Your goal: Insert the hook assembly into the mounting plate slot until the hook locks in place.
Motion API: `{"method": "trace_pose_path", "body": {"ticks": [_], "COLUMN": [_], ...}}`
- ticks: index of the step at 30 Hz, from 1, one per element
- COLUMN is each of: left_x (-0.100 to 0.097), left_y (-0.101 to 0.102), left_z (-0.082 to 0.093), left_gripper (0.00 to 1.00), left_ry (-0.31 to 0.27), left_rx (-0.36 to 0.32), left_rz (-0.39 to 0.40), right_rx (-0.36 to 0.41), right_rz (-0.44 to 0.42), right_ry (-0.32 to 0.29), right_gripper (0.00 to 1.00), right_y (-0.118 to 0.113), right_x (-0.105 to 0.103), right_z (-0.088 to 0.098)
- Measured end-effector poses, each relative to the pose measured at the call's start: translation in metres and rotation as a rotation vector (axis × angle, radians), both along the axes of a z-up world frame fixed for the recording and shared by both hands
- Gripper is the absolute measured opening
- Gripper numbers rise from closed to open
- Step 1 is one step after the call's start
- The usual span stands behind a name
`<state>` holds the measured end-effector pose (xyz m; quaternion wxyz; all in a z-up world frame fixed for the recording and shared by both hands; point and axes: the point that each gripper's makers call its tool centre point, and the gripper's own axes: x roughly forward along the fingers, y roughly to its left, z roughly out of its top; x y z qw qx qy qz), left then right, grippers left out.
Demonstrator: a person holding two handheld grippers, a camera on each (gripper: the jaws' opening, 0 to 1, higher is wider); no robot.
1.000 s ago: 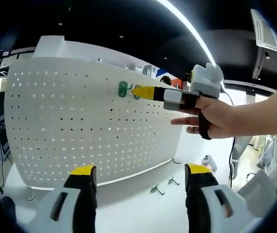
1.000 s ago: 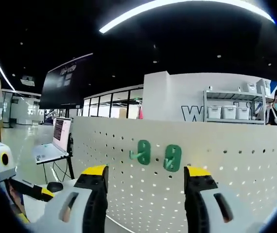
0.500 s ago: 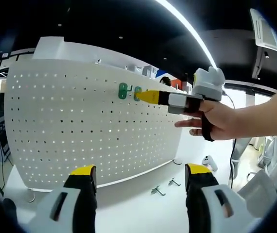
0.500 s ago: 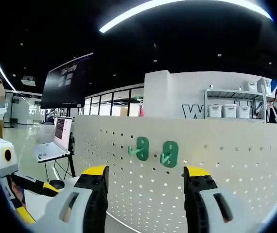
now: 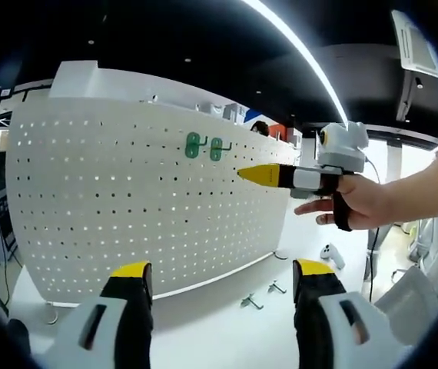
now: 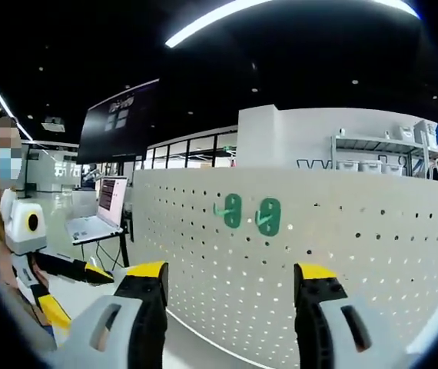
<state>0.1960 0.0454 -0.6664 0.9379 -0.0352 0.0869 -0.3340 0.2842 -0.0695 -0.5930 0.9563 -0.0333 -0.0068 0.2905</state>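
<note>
Two green hook assemblies [image 5: 194,144] [image 5: 217,148] sit side by side high on the upright white perforated mounting plate [image 5: 111,200]. In the right gripper view the same hooks [image 6: 232,211] [image 6: 268,217] hang on the plate [image 6: 373,246] straight ahead of my right gripper [image 6: 232,273], which is open and holds nothing, some way off the board. From the right of the left gripper view a hand holds that right gripper [image 5: 254,174], its yellow tip below and to the right of the hooks. My left gripper [image 5: 223,275] is open and empty, low in front of the plate.
Two loose metal hooks [image 5: 249,301] [image 5: 274,288] lie on the white table [image 5: 204,330] at the plate's foot. A laptop [image 6: 100,219] stands on a stand to the left of the plate. Shelves with bins [image 6: 373,154] are behind it. A person stands at the far left.
My right gripper has drawn back from the two green hooks, down and away from the plate. Both hooks stay on the board. My left gripper holds still.
</note>
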Motion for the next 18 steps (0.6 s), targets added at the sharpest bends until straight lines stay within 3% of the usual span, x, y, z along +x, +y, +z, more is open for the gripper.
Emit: {"method": "trace_pose_path", "body": {"ticks": [18], "left_x": [-0.001], "left_y": [0.0], "left_z": [0.0], "left_gripper": [0.78], "left_ry": [-0.006], "left_rx": [0.0], "left_rz": [-0.001], "right_rx": [-0.009], "right_rz": [0.031], "right_ry": [0.018], "right_gripper": [0.7], "right_y": [-0.011], "right_x": [-0.031], "right_z": [-0.019]}}
